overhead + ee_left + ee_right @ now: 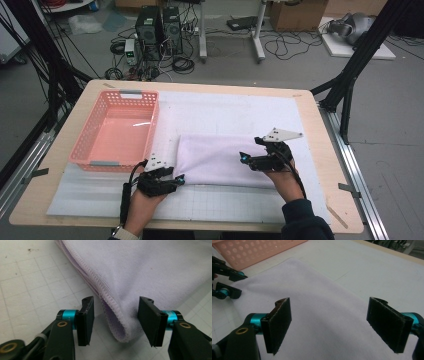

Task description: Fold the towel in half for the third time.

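High view: folded lilac towel (222, 161) flat between left gripper (180, 178) and right gripper (243, 157); pink basket (118, 130) beyond, unfilled. Left gripper view: jaws half-open astride the towel's corner, not yet pinching. Right gripper view: jaws wide open above the towel, nothing held; lift and transfer presumably remaining.

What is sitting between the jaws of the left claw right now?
The folded corner of the lilac towel lies between the jaws of the left claw in the left gripper view. The pads do not press it yet.

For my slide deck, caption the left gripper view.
Left gripper, jaws apart, straddles a folded lilac towel corner on the gridded mat.
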Motion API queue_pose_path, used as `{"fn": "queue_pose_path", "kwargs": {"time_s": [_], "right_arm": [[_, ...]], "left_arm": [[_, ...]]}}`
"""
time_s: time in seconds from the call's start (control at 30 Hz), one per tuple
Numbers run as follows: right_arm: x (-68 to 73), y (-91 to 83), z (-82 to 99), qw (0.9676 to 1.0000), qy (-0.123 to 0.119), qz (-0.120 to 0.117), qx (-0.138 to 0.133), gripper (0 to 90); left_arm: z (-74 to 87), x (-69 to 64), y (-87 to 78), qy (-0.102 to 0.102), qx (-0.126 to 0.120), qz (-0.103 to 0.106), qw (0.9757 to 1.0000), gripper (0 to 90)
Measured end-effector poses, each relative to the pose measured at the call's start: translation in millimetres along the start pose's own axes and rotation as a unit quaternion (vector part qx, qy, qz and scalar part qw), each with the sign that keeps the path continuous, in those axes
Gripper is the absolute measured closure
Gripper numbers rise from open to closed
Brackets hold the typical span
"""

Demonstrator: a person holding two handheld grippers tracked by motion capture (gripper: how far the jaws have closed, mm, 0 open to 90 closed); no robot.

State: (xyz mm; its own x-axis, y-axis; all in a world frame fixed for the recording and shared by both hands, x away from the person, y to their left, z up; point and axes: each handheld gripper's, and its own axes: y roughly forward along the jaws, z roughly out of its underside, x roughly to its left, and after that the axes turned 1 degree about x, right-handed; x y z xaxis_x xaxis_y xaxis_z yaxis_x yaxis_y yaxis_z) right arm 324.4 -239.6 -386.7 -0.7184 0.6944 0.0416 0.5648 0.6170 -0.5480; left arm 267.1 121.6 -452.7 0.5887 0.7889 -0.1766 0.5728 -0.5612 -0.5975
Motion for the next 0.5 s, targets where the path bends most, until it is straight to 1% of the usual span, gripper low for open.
{"fn": "queue_pose_path", "kwargs": {"time_s": [0.03,0.07,0.13,0.23,0.27,0.3,0.33,0.37,0.5], "right_arm": [[-0.1,4.6,-3.3,1.0,-0.003,-0.002,0.005,18.5],[0.1,8.0,-5.9,1.0,-0.004,-0.004,0.007,18.5],[1.0,14.6,-10.8,0.9998,-0.004,-0.008,0.015,18.5],[2.3,23.5,-18.1,0.9996,-0.008,-0.016,0.024,18.5],[2.5,26.4,-20.8,0.9995,-0.008,-0.018,0.026,18.5],[2.9,29.2,-23.7,0.9994,-0.006,-0.02,0.029,18.5],[2.7,32.3,-26.6,0.9993,-0.01,-0.022,0.028,18.5],[3.1,35.4,-29.6,0.9991,-0.006,-0.025,0.033,18.5],[4.2,52.2,-41.4,0.9982,-0.01,-0.038,0.046,18.5]], "left_arm": [[-0.1,-1.0,0.3,0.008,0.002,0.001,1.0,51.6],[-0.2,-1.5,0.4,0.011,0.003,0.0,0.9999,53.0],[-0.4,-1.6,0.0,0.011,0.006,0.003,0.9999,56.2],[-0.1,-0.6,-0.1,0.007,0.006,0.01,0.9999,61.5],[0.0,-0.5,0.2,0.002,0.006,0.017,0.9998,64.2],[0.1,-0.5,0.4,0.0,0.006,0.023,0.9997,68.9],[0.2,-1.1,0.7,-0.001,0.005,0.025,0.9997,72.3],[0.1,-1.1,0.7,0.001,0.006,0.028,0.9996,74.9],[0.0,0.0,1.0,-0.003,0.003,0.031,0.9995,78.3]]}}
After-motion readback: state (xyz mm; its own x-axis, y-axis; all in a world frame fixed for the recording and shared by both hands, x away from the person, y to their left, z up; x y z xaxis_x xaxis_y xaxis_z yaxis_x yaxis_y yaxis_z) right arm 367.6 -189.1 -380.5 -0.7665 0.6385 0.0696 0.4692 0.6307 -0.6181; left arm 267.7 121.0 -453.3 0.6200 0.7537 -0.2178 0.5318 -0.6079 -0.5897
